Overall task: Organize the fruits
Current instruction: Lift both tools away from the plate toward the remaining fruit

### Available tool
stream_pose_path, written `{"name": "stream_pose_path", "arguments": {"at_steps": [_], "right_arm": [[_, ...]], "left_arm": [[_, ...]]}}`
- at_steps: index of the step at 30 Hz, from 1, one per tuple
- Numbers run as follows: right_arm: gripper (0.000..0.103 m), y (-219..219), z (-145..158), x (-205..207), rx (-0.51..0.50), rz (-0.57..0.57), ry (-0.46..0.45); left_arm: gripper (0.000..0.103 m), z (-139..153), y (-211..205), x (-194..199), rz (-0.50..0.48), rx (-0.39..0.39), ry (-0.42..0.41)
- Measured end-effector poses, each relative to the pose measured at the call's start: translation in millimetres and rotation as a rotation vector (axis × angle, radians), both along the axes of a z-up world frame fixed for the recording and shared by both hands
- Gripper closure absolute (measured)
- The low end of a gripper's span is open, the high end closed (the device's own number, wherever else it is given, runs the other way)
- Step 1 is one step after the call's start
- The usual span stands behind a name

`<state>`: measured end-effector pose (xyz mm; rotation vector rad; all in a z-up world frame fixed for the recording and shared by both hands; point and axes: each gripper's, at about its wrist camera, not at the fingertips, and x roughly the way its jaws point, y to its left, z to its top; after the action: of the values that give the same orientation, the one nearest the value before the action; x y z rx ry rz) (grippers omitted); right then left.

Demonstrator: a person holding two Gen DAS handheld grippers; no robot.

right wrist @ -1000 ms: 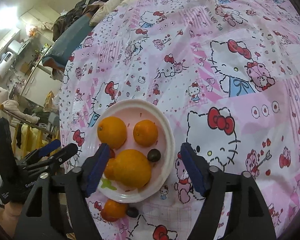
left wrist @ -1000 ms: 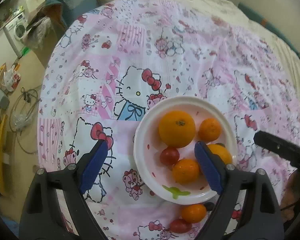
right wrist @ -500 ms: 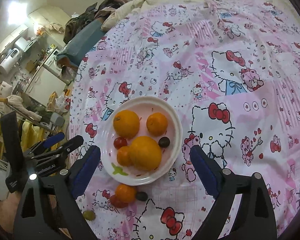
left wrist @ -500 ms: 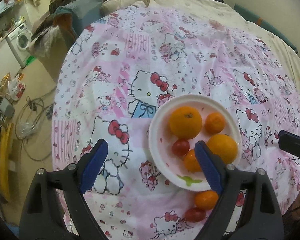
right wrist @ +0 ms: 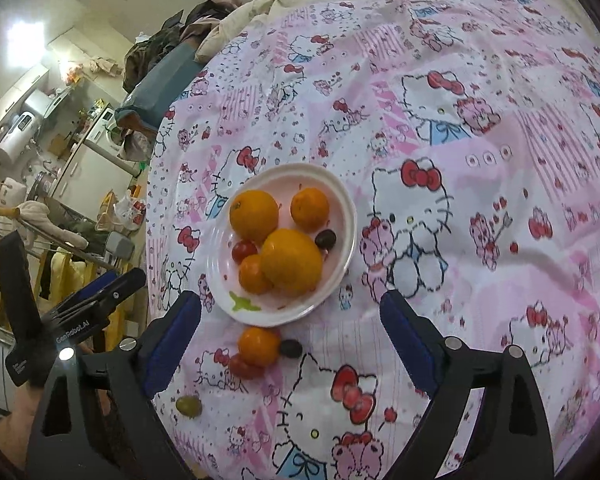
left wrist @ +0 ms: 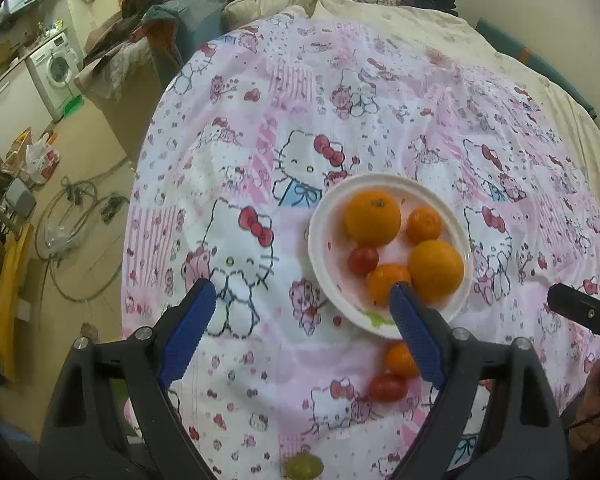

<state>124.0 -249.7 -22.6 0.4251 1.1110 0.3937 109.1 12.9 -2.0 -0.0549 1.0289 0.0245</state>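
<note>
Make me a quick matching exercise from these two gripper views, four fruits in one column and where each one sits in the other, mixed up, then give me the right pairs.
Things:
1. green grape
2. biggest orange
3. dark grape beside that orange
4. red tomato off the plate

Places:
A. near the middle of the white plate
B. on the plate, near its right rim
C. alone on the cloth, nearest the camera
D. on the cloth, touching a loose small orange

Pairs: 1-C, 2-A, 3-B, 4-D

Each tool (left wrist: 300, 304) (right wrist: 290, 320) is black with blue pads, silver screws, perhaps "GenRobot.AI" lettering
</note>
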Motion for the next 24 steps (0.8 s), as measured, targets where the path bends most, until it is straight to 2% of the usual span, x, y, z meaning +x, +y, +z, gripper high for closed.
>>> {"name": "stream_pose_path", "arguments": {"at_steps": [10,13,15,16,17,18,20,24], "right_arm": [[0.010,5,-26,-6,0.000,0.006,0.089],[0.011,11,-39,-3,0.016,0.020,0.140],[0.024,19,-51,-2,0.027,0.045,0.184],[0.038,25,-56,-2,0.007,0.066,0.198],[0.046,33,-61,-1,-0.046,0.100,0.202],[0.046,42,-65,-1,-0.130,0.144,0.191],[0.046,57,-69,-2,-0.228,0.212,0.165],[0.050,77,-72,-5,-0.329,0.329,0.122]], "left_arm": [[0.017,-5,16,-16,0.065,-0.051,0.026],[0.017,-4,19,-18,0.061,-0.037,0.023],[0.017,-6,20,-18,0.055,-0.040,0.034],[0.017,-7,20,-19,0.052,-0.048,0.043],[0.017,-9,21,-19,0.048,-0.058,0.052],[0.017,-10,21,-19,0.046,-0.066,0.062],[0.017,-12,22,-20,0.044,-0.076,0.078],[0.017,-14,24,-22,0.043,-0.112,0.109]]}}
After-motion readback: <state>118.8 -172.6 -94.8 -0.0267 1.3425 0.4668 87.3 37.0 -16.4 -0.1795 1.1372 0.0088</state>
